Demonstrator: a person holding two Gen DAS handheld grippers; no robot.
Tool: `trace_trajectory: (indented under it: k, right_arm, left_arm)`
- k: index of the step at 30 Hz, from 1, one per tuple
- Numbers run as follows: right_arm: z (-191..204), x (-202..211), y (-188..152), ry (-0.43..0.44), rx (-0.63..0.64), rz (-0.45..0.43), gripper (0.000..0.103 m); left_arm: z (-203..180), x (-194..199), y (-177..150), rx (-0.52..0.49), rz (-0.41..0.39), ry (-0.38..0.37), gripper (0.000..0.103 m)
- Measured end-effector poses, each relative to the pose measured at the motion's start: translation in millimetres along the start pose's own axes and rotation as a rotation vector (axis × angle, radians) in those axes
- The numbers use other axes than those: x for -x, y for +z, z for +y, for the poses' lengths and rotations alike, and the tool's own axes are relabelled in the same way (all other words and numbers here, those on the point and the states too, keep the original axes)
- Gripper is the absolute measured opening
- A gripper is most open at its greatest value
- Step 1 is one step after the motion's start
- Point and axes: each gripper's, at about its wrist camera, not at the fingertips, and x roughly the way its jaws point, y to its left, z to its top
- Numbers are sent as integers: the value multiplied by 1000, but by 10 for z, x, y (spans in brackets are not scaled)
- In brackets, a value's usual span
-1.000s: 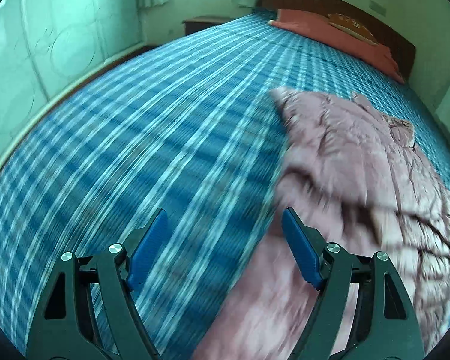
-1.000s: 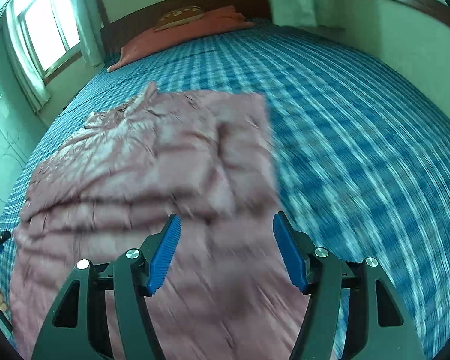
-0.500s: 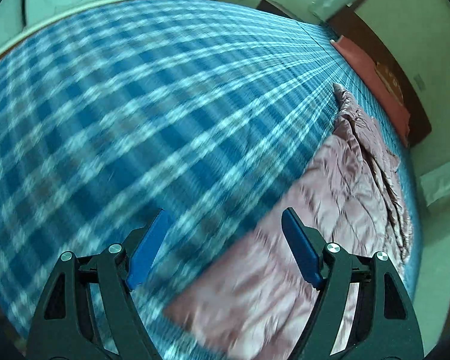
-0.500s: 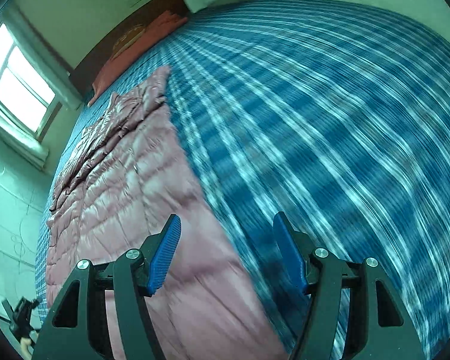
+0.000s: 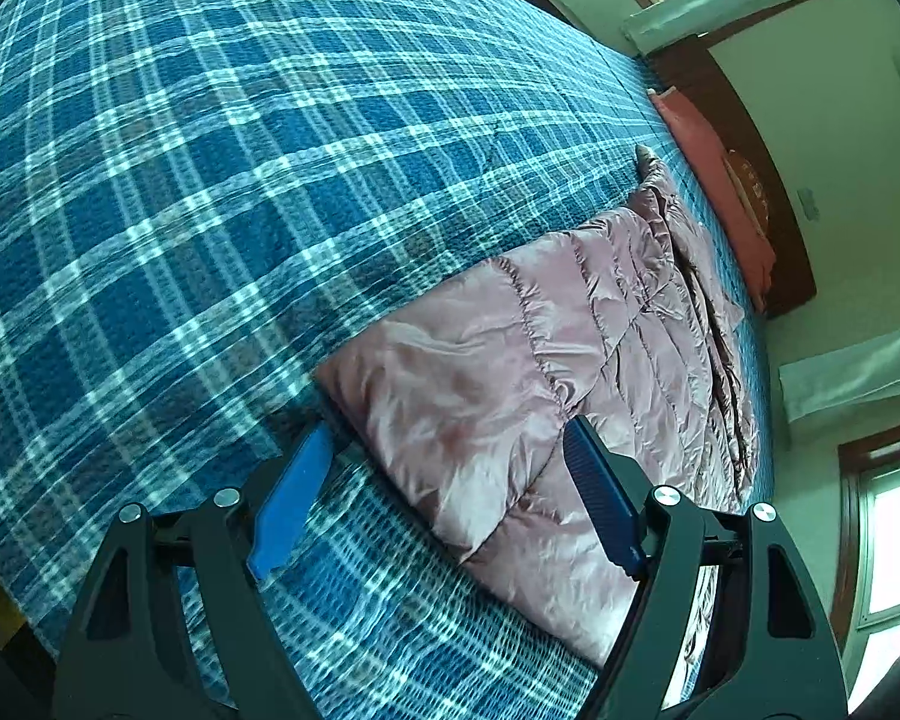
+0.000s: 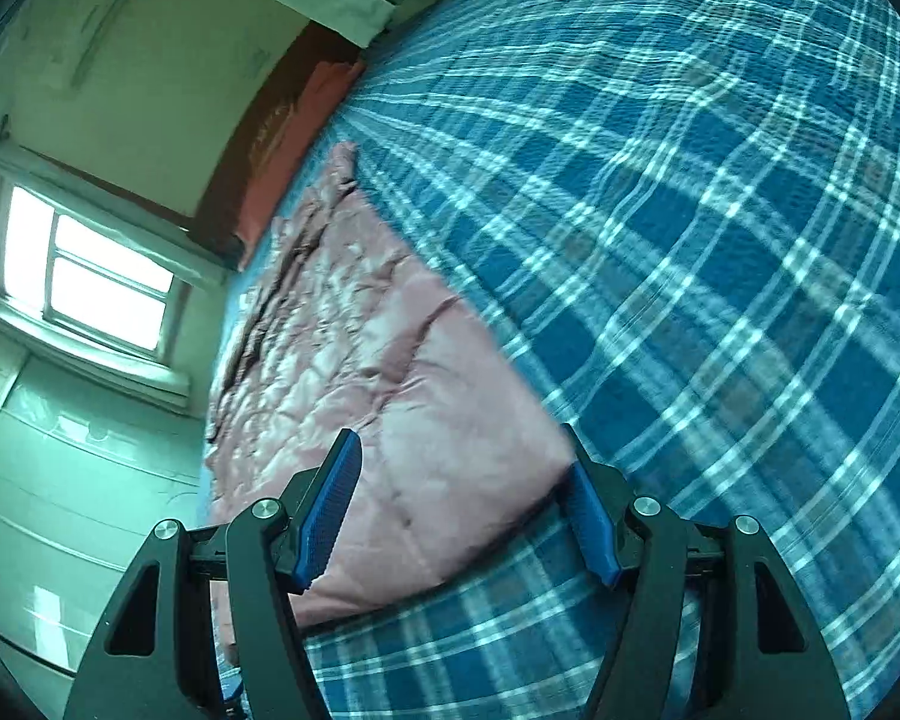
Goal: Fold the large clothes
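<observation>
A pink quilted down jacket (image 5: 570,360) lies flat on the blue plaid bed cover (image 5: 240,180). It also shows in the right wrist view (image 6: 402,396). My left gripper (image 5: 444,492) is open, and a near hem corner of the jacket lies between its blue pads (image 5: 288,504). My right gripper (image 6: 456,504) is open, and the other near hem corner lies between its pads (image 6: 330,510). Both grippers are low, close to the bed cover (image 6: 720,240). The far end of the jacket is bunched toward the headboard.
A red pillow (image 5: 720,180) lies against the dark wooden headboard (image 5: 768,192) at the far end. In the right wrist view a window (image 6: 90,276) and a pale wardrobe (image 6: 60,510) stand to the left of the bed.
Both grippers have dropped down and tilted toward the jacket's near hem corners. The corners now sit between the open pads. The jacket has not moved.
</observation>
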Motion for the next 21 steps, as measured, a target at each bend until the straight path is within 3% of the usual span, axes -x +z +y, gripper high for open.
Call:
trace_trajectory:
  k: [5,10,17,21]
  right_arm:
    - [156,-245,22,83,-24,27,65]
    - [322,-449,98,89,1,-6,61]
    - [364,-629,178,73,4,3,25]
    - [260,-591,147,67,1,9,20]
  left_arm:
    - [-155,-140,71,-5,-4,-42,75]
    - [-232,-286,123,-52,-27,-29,71]
    - [-189,-244,109,-67,-34,-54,64]
    - [-137,-222,133,-51,-28,-71,61]
